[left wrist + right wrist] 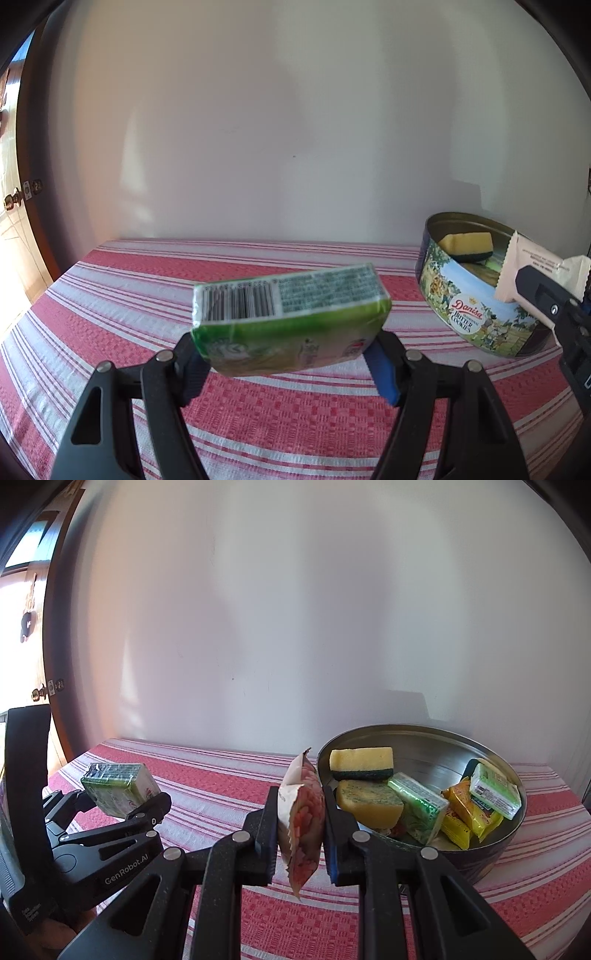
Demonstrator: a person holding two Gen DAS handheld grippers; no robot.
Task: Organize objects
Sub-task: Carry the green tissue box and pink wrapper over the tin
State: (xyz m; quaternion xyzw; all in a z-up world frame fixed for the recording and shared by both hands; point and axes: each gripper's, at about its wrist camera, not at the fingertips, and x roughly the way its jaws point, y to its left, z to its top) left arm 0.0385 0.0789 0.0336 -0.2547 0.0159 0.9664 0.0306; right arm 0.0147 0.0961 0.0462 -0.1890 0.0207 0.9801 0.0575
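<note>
My left gripper [286, 350] is shut on a green wrapped box [291, 317] with a barcode, held above the striped cloth; it also shows in the right wrist view [118, 790] at the far left. My right gripper [300, 827] is shut on a pink-and-white snack packet [301, 819], held upright just left of the round cookie tin [491, 853]. The tin [476, 314] sits at the right in the left wrist view, where the packet [532, 275] is in front of it. The tin holds yellow sponges [362, 762], green boxes [419, 806] and yellow packets [467, 814].
A red-and-white striped cloth [258, 413] covers the table. A plain white wall [295, 129] stands right behind the table. A wooden door with a knob [13, 201] is at the far left.
</note>
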